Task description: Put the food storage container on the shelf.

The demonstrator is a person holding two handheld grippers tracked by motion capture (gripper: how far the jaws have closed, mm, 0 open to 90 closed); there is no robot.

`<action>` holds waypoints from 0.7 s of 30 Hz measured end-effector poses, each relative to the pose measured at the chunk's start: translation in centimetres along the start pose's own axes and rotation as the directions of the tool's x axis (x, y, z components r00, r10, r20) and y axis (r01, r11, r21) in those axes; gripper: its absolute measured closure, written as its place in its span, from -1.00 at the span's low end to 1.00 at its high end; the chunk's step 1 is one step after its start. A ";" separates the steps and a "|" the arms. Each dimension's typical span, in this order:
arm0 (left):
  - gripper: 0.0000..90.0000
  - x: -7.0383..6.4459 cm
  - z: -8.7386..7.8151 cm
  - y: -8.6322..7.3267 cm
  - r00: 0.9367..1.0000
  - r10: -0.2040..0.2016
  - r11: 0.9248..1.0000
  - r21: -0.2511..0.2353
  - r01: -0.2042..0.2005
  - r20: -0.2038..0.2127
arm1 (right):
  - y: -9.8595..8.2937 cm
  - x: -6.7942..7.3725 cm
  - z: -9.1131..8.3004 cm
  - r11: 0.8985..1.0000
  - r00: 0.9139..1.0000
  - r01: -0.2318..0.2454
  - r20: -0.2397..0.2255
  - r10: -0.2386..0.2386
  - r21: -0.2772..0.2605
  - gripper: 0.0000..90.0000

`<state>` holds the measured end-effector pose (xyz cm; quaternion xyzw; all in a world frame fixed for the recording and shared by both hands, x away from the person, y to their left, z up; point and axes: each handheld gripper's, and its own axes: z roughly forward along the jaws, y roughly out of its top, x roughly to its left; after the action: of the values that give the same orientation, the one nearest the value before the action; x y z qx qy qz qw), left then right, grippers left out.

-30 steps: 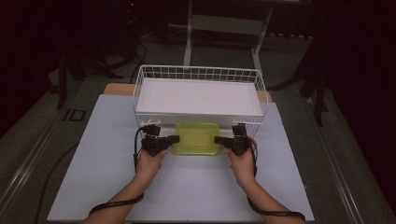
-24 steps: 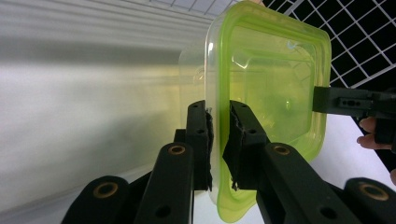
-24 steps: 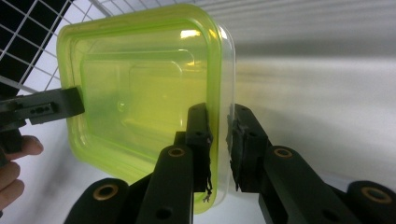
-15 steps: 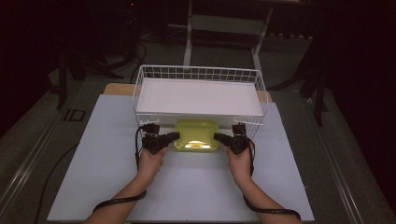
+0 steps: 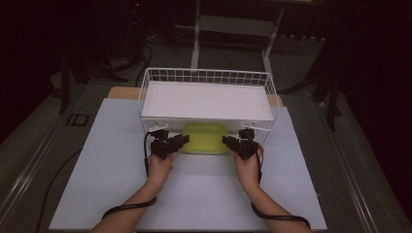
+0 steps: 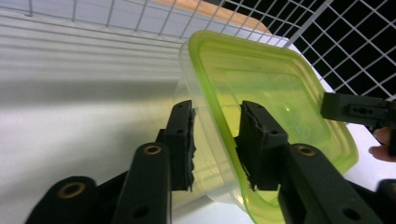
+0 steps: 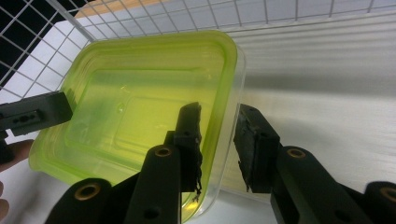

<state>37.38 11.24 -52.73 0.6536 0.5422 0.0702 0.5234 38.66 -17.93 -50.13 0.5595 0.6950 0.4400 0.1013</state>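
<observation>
High view: on the pale, smooth desk [image 5: 121, 160], the left hand-held gripper [image 5: 180, 141] and right hand-held gripper [image 5: 226, 141] each clamp an opposite rim of a translucent yellow-green plastic container [image 5: 204, 137], square with rounded corners, glossy and lidded. No writing is legible. It sits against the near wall of a white wire basket [image 5: 209, 76], with open desk on both sides.

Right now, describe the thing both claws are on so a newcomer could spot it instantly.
Start at the white wire basket standing at the back of the white table. Pressed against its near wall sits a shallow, square container with rounded corners, each claw clamped over one side. Its translucent yellow-green lid is the only colour here.
</observation>
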 end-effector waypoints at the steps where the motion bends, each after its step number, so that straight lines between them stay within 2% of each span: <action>1: 0.42 0.0 0.0 0.0 1.000 -0.004 1.000 -0.003 0.004 -0.004 | 0.0 0.0 0.0 1.000 1.000 -0.001 0.002 0.001 -0.002 0.57; 4: 0.36 -0.1 0.2 0.1 1.000 0.016 1.000 -0.007 -0.016 -0.027 | 0.0 0.0 0.1 1.000 1.000 0.002 0.001 -0.002 -0.005 0.52; 6: 0.34 -0.1 0.3 0.1 1.000 0.009 1.000 -0.006 -0.009 -0.027 | 0.0 0.1 0.2 1.000 1.000 0.010 0.005 -0.010 -0.003 0.46; 10: 0.24 0.0 0.3 0.1 1.000 0.010 1.000 0.001 -0.010 -0.016 | 0.1 0.0 0.4 1.000 1.000 0.015 0.022 -0.015 -0.003 0.36; 11: 0.20 0.0 0.3 0.2 1.000 0.003 1.000 -0.003 -0.003 -0.009 | 0.1 0.0 0.4 1.000 1.000 0.001 0.029 -0.001 0.004 0.34; 13: 0.16 0.0 0.2 0.2 1.000 0.001 1.000 -0.007 -0.001 -0.006 | 0.1 -0.1 0.4 1.000 1.000 0.012 0.024 -0.012 -0.012 0.30; 14: 0.15 -0.1 0.1 0.3 1.000 -0.001 1.000 -0.011 0.001 0.002 | 0.1 0.1 0.2 1.000 1.000 0.003 0.018 -0.003 -0.007 0.22; 16: 0.14 -0.2 -0.2 0.3 1.000 -0.001 1.000 -0.015 0.001 0.001 | 0.1 0.2 -0.1 1.000 1.000 -0.006 0.014 0.006 -0.014 0.20; 19: 0.14 -0.3 -0.6 0.4 1.000 -0.003 1.000 -0.005 0.003 0.013 | 0.1 0.4 -0.7 0.999 1.000 0.027 0.013 -0.027 -0.022 0.15; 20: 0.14 -0.4 -0.8 0.3 1.000 0.000 1.000 -0.007 0.000 0.005 | 0.1 0.5 -0.9 0.999 0.999 0.044 0.023 -0.044 -0.021 0.14; 21: 0.14 -0.4 -1.0 0.3 1.000 0.007 1.000 -0.006 -0.007 0.008 | 0.0 0.7 -1.1 0.999 0.999 0.044 0.024 -0.043 -0.015 0.14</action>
<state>36.73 11.60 -51.84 0.6541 0.5376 0.0710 0.5273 37.69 -17.87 -49.24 0.5487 0.7023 0.4364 0.1236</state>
